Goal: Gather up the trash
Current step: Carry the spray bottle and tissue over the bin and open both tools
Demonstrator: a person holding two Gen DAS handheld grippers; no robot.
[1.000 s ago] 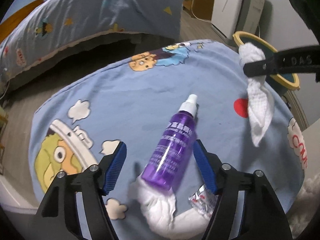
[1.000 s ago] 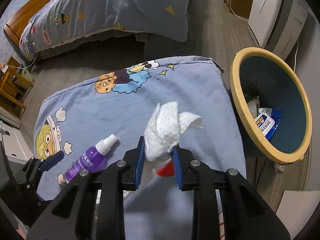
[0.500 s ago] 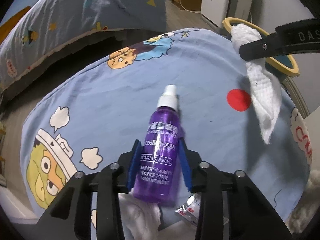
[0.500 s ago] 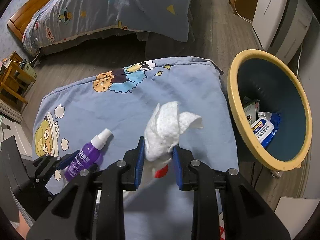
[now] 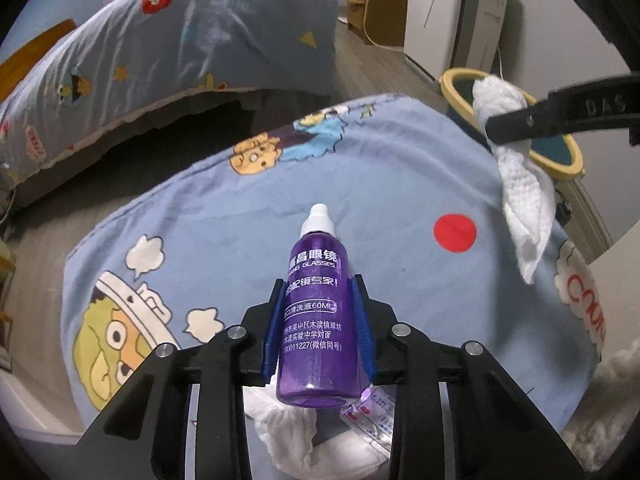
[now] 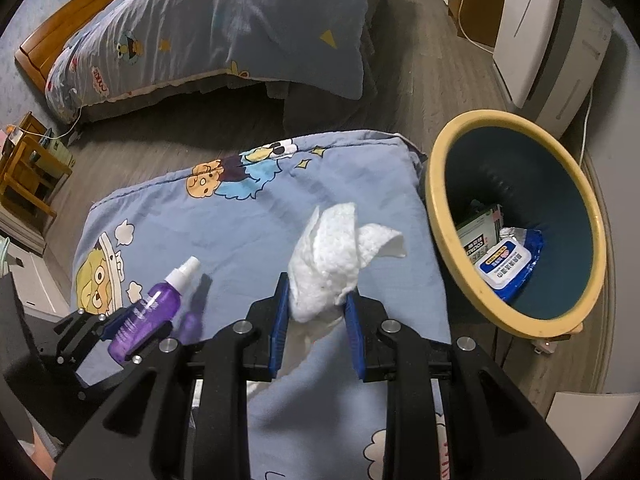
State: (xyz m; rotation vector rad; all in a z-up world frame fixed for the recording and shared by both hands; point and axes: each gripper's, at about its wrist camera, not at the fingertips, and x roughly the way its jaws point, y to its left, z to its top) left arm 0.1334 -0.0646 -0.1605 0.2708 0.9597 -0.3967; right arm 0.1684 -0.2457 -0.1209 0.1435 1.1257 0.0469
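Left gripper (image 5: 320,312) clamps a purple lens-cleaner spray bottle (image 5: 318,320) above the cartoon-print quilt (image 5: 248,216); right gripper (image 6: 318,312) pinches a white tissue (image 6: 332,264) beside the yellow-rimmed trash bin (image 6: 440,216).

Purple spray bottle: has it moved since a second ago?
Yes. The purple spray bottle lay flat on the cartoon-print cover over a white tissue; now it is clamped in the left gripper and lifted off the tissue.
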